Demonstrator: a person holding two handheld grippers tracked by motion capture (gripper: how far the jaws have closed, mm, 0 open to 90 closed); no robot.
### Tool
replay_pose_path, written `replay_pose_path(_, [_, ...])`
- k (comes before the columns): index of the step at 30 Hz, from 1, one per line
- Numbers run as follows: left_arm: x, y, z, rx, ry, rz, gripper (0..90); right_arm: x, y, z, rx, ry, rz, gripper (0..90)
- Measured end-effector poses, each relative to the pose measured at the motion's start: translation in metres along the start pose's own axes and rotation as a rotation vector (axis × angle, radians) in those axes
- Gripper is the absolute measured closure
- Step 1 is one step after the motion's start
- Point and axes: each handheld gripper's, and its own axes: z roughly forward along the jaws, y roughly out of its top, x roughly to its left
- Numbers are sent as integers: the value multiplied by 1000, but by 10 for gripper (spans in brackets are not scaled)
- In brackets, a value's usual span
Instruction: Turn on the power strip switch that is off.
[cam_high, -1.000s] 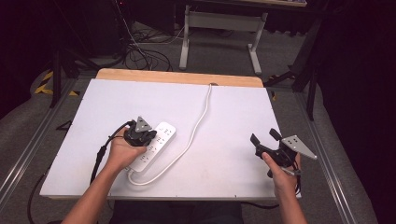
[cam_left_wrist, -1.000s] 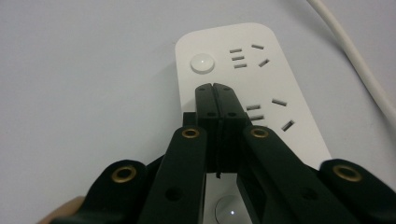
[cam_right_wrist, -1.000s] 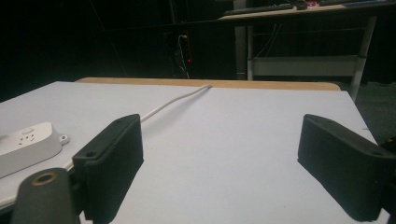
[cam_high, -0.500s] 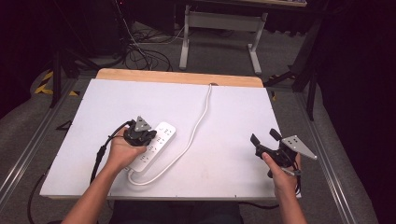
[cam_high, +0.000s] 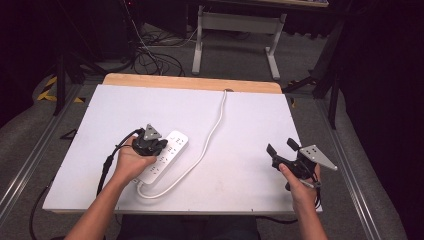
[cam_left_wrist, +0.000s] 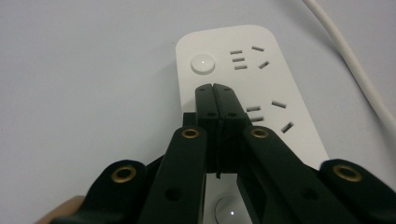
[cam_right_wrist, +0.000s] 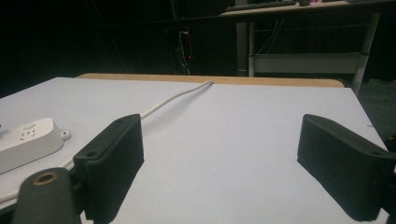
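Two grippers are at work over a white power strip. The left gripper (cam_high: 159, 145), seen closely in the left gripper view (cam_left_wrist: 216, 88), has its jaws fully closed, pad against pad, with nothing held between them. The joined tips hover over or rest on the top face of the power strip (cam_left_wrist: 261, 84), just below the round switch button (cam_left_wrist: 203, 64) at its end; whether they touch the plastic cannot be told. The step in hand is judged to be pressing that button with the closed tips. To do it well, the tips should be moved slightly forward until centred on the button, then brought straight down with a short, firm push, keeping clear of the socket slots beside it so the strip does not skid or tilt.

In the high view the power strip (cam_high: 172, 150) lies on the left half of the white table (cam_high: 240, 125), at an angle, partly under the left hand (cam_high: 131, 162). Its white cable (cam_high: 212, 130) loops near the front edge and runs toward the far wooden edge. The right gripper (cam_high: 282, 148) is held well apart over the right side of the table, jaws wide open and empty, as the right gripper view (cam_right_wrist: 219, 154) confirms.
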Motion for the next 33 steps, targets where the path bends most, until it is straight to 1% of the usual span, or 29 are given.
replay_pose_path(1, [0,0,0,-3,15,12,900,0,0,0,-1,0,2,150])
replay_pose_path(3, [-2,0,0,-3,15,11,900,0,0,0,-2,1,3,150])
replay_pose_path(5, [-4,-1,0,-7,30,28,900,-1,0,0,-2,3,3,151])
replay_pose_path(6, [-4,-1,0,-7,30,28,900,-1,0,0,-2,3,2,150])
replay_pose_path(8, [-4,-1,0,-15,58,30,900,-1,0,0,-2,3,1,151])
replay_pose_path(9, [-4,-1,0,-15,58,30,900,-1,0,0,-2,4,1,151])
replay_pose_path(10, [-1,-3,-1,-24,76,4,900,-1,0,0,-3,4,3,151])
replay_pose_path(11, [1,-4,-1,-24,83,-16,900,-1,1,0,-2,5,3,150])
replay_pose_path(12, [3,-6,-2,-30,73,-35,898,0,1,0,-4,6,6,150])
replay_pose_path(13, [3,-6,-2,-30,73,-35,884,0,1,1,-2,5,2,151])
replay_pose_path(14, [6,-7,-4,-36,72,-45,882,0,1,1,-3,7,2,150])
replay_pose_path(15, [7,-8,-9,-71,61,-69,881,0,1,1,-3,8,2,151])
replay_pose_path(16, [8,-8,-12,-91,49,-74,881,0,1,1,-3,8,1,151])
replay_pose_path(20, [9,-7,-28,-195,38,-114,881,-1,1,1,-3,9,0,151])
replay_pose_path(21, [9,-7,-28,-195,38,-114,881,-1,1,1,-3,9,0,151])
replay_pose_path(23, [10,-7,-36,-232,39,-126,881,-1,2,0,-6,8,3,151])
replay_pose_path(24, [12,-8,-40,-249,45,-126,881,-1,2,0,-6,8,3,150])
replay_pose_path(25, [14,-10,-46,-281,55,-141,881,-1,2,1,-7,7,2,151])
replay_pose_path(26, [15,-10,-49,-296,59,-147,882,0,2,1,-8,8,6,150])
replay_pose_path(27, [15,-10,-49,-296,59,-147,881,0,2,1,-6,9,2,151])
replay_pose_path(28, [18,-12,-54,-324,69,-162,881,0,2,1,-6,9,2,151])
replay_pose_path(32, [23,-13,-60,-373,89,-180,869,0,2,1,-5,9,2,152])
replay_pose_path(33, [25,-13,-61,-382,95,-179,862,0,2,1,-5,9,3,152])
